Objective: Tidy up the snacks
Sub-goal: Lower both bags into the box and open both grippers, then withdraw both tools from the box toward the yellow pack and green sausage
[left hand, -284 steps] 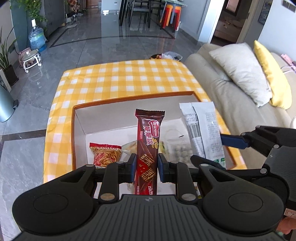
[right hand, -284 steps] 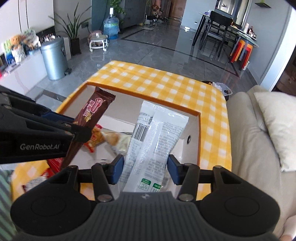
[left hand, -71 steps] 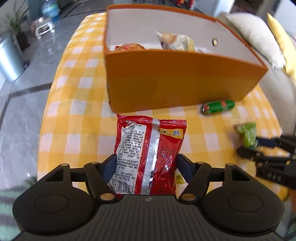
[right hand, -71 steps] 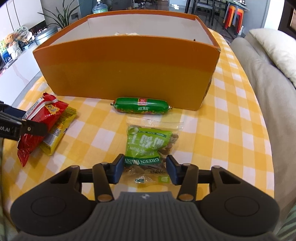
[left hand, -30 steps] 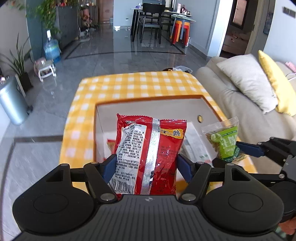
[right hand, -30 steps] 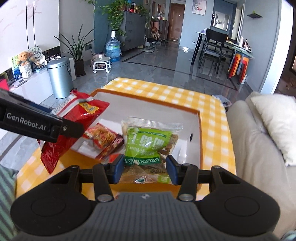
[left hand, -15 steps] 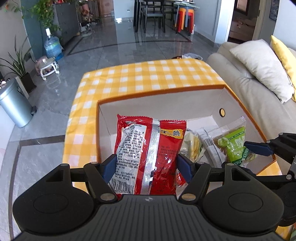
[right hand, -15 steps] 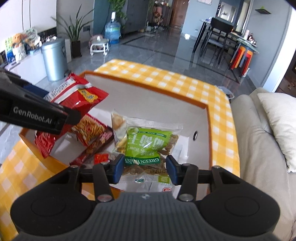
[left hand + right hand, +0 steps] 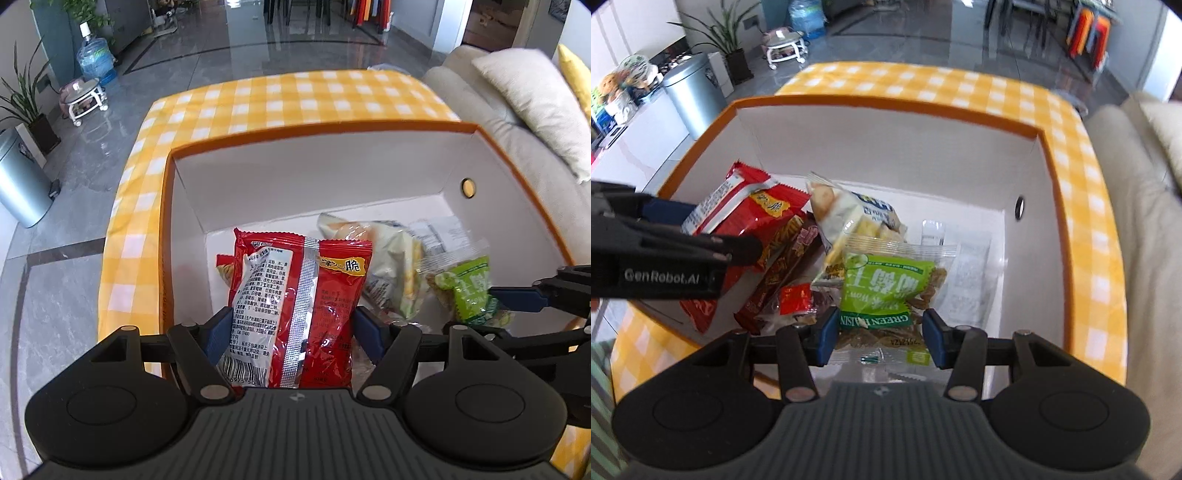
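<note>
My left gripper (image 9: 293, 328) has its jaws spread wide and pressed against both edges of a red snack packet (image 9: 295, 299), which stands upright between them with its printed back and silver seam facing me. The packet hangs over the left half of the orange box (image 9: 166, 229), which sits on the yellow checked tabletop (image 9: 295, 99).

My right gripper (image 9: 879, 332) has its jaws about half apart, clamped on the lower part of a clear bag of green raisins (image 9: 886, 291). The blue pads (image 9: 827, 334) touch the bag's sides just above its bottom seal. This bag is held inside the box too, over the right half, and its top flap is crumpled.

Beneath both packets, on the white floor of the box, lie a pale yellow bag (image 9: 857, 218), a dark brown wafer bar (image 9: 786, 266) and a flat clear sachet (image 9: 964, 273). The pale bag lies between my two held packets in the left wrist view (image 9: 388, 266). From the right wrist view, my left gripper's black finger crosses in front of the red packet (image 9: 750, 206), and that packet's lower corner reaches below the near wall of the box.
</note>
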